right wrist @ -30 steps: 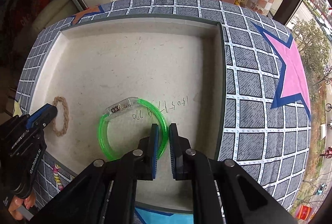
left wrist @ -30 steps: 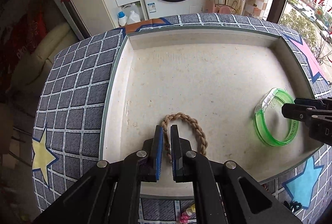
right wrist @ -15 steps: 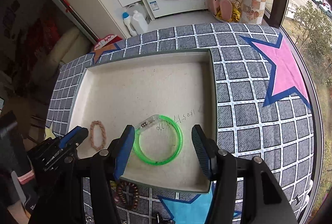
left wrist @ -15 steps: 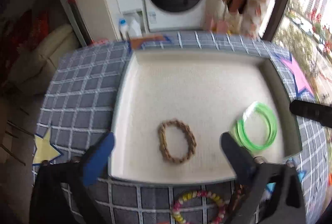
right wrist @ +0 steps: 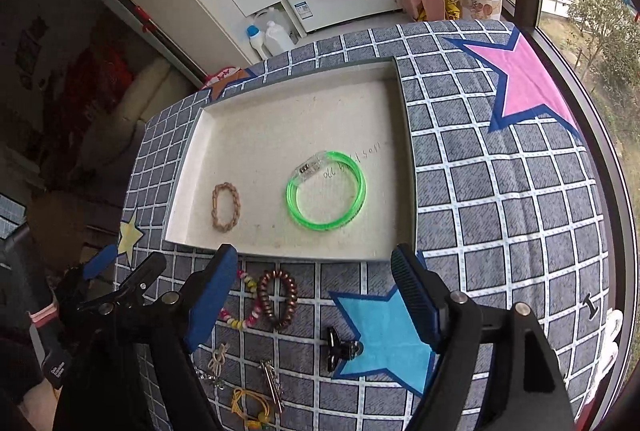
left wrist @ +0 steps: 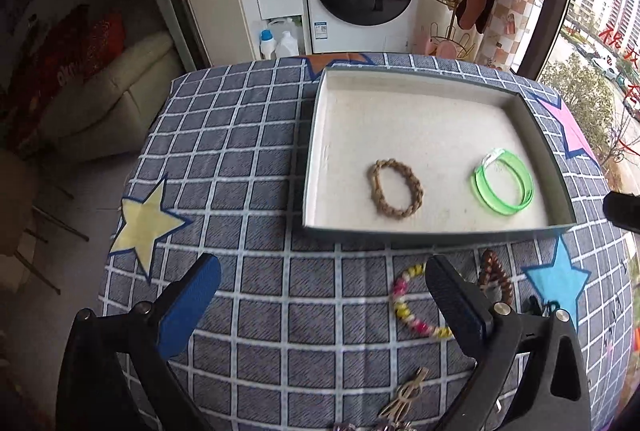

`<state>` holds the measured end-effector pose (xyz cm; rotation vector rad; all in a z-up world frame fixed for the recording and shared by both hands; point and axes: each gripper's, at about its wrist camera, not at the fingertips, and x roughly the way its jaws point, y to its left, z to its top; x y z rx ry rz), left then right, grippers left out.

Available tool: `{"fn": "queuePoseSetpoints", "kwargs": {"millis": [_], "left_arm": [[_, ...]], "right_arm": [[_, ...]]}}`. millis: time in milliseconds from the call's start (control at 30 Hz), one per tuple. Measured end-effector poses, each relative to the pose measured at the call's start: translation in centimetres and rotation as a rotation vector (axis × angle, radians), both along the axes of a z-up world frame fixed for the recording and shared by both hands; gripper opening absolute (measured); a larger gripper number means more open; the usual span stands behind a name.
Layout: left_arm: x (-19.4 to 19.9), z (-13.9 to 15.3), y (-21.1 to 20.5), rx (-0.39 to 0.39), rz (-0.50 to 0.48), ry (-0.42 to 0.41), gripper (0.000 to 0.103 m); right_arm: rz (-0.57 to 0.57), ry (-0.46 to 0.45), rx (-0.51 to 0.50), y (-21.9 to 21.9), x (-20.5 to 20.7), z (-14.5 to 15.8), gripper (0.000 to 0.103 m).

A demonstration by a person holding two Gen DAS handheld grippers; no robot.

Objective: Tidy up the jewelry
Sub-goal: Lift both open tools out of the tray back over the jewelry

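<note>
My left claw [left wrist: 322, 295] and right claw [right wrist: 314, 291] are black, with ribbed blue pads [left wrist: 188, 305] and silver screws [right wrist: 459, 296].

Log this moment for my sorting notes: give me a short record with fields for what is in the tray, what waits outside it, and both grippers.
tray: braided tan bracelet, green bangle
on cloth, near side of tray: pastel bead bracelet, brown bead bracelet, black clip, yellow cord
left gripper: open, empty
right gripper: jaws opening, nothing between them
</note>
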<state>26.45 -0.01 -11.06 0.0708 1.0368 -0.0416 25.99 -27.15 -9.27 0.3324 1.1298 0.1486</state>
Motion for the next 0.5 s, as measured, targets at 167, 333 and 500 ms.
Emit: {"fn": "queuePoseSetpoints", "kwargs": {"millis": [167, 333, 500], "left_arm": [[-4.4, -1.2, 2.6, 0.002, 0.027, 0.064, 0.103], [-8.4, -2.9, 3.7, 0.002, 0.068, 0.131, 0.103], [-11.4, -4.6, 3.7, -0.016, 0.091, 0.193, 0.103]], "right_arm": [[0.009, -0.004, -0.002, -0.1, -2.4, 0.1, 0.103], [0.029, 0.051, 0.012, 0.3, -4.2, -0.5, 0.103], [0.043, 0.123, -0.021, 1.3, -6.6, -2.0, 0.103]]}}
